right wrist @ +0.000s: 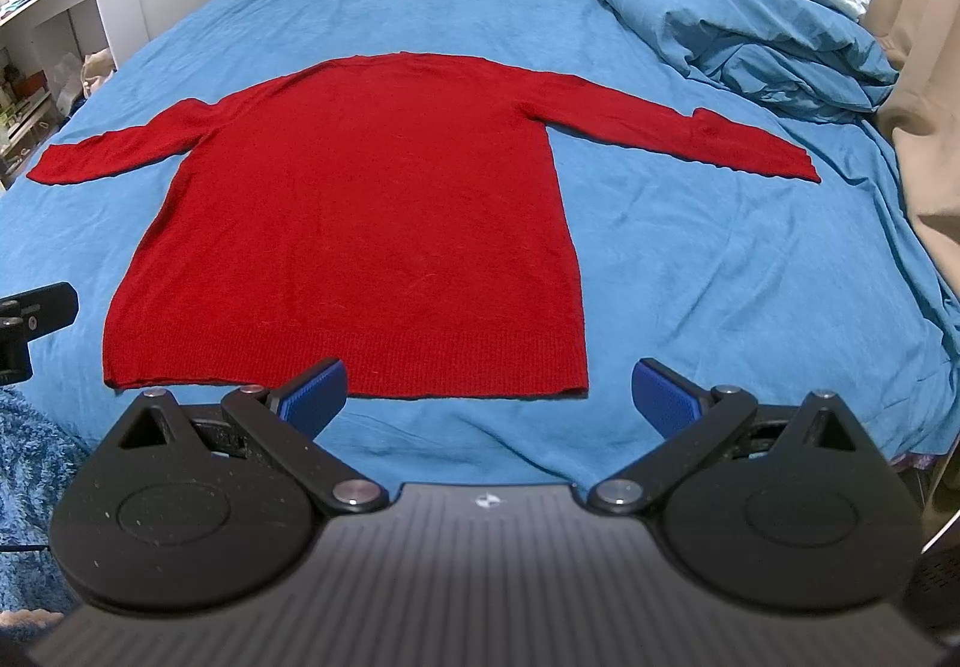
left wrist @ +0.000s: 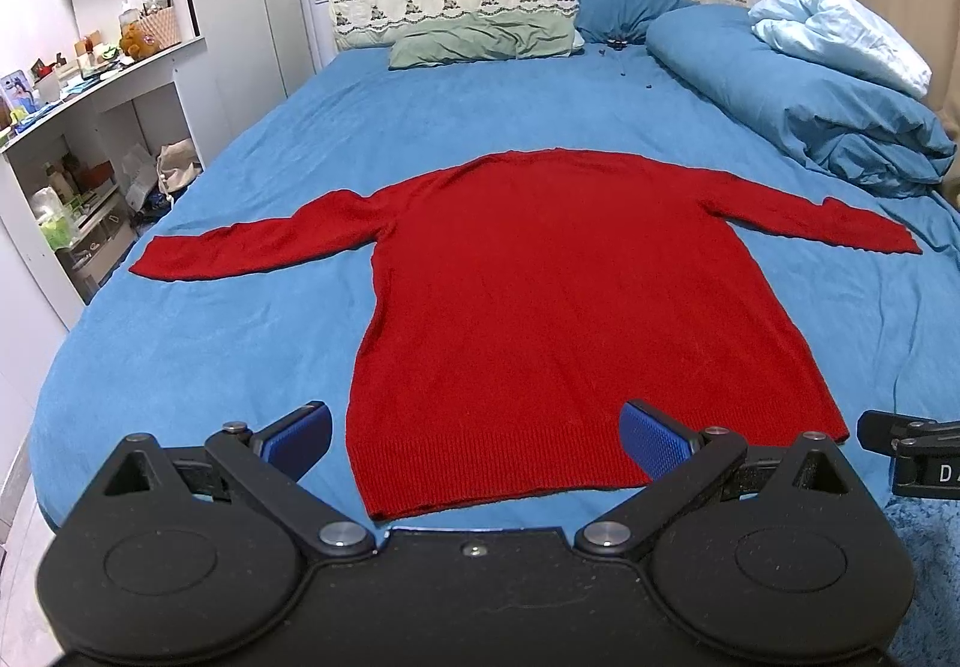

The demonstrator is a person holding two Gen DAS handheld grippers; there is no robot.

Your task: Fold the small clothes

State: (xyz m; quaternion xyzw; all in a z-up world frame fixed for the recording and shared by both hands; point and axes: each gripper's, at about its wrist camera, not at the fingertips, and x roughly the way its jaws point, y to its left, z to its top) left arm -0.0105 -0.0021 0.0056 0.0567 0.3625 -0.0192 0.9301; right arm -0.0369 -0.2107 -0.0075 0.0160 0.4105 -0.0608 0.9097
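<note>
Where the sweater (left wrist: 558,295) lies flat, its neckline stays unreadable.

Green pillow (left wrist: 480,36) nr bunched blue duvet (left wrist: 798,102)

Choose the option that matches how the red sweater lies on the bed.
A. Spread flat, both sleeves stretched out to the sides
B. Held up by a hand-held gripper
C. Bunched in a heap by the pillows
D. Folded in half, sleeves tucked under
A: the sweater lies flat on the bed with a sleeve out to each side, and both hand-held grippers are open and apart from it.
</note>
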